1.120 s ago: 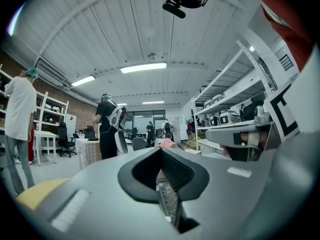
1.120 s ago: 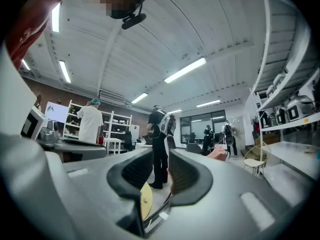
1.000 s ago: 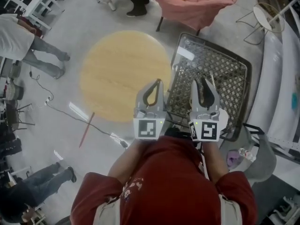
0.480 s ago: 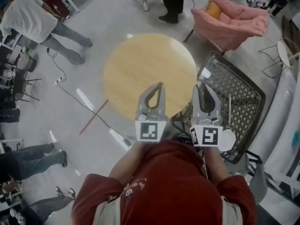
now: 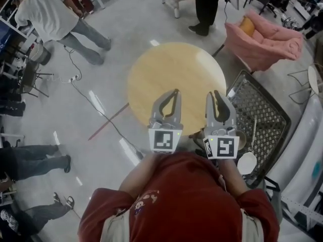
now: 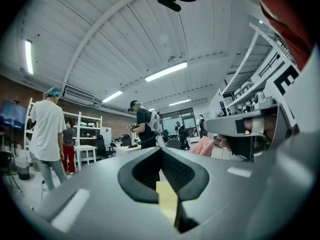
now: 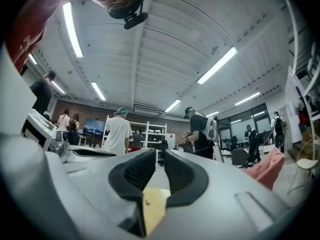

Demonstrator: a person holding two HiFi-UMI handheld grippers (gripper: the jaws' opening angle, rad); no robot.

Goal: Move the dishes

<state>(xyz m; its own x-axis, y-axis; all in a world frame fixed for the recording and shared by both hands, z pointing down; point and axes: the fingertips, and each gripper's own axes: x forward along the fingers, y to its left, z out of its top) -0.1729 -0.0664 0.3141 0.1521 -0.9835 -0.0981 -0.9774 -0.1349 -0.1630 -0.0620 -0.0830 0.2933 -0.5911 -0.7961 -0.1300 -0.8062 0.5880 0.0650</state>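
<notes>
Left claw (image 5: 175,93): jaws pressed together, nothing pinched; its own view (image 6: 161,152) showed the pads meeting, with only the room beyond. Right claw (image 5: 216,96): jaws a little apart, just been closing, nothing between them; its own view (image 7: 156,156) showed a narrow gap and the room through it. Both claws were held side by side near chest height, pointing forward over the near edge of the round table (image 5: 171,69), which was bare. Dishes: a white dish (image 5: 247,162) at the near end of the black wire rack (image 5: 275,112), with a thin pale utensil (image 5: 253,130) lying lengthwise along the rack beyond it. The dish lay right of the right claw and behind its tips, close to the person's body. Judgement: the right claw was much the nearer and would need to turn right and dip to reach it.
</notes>
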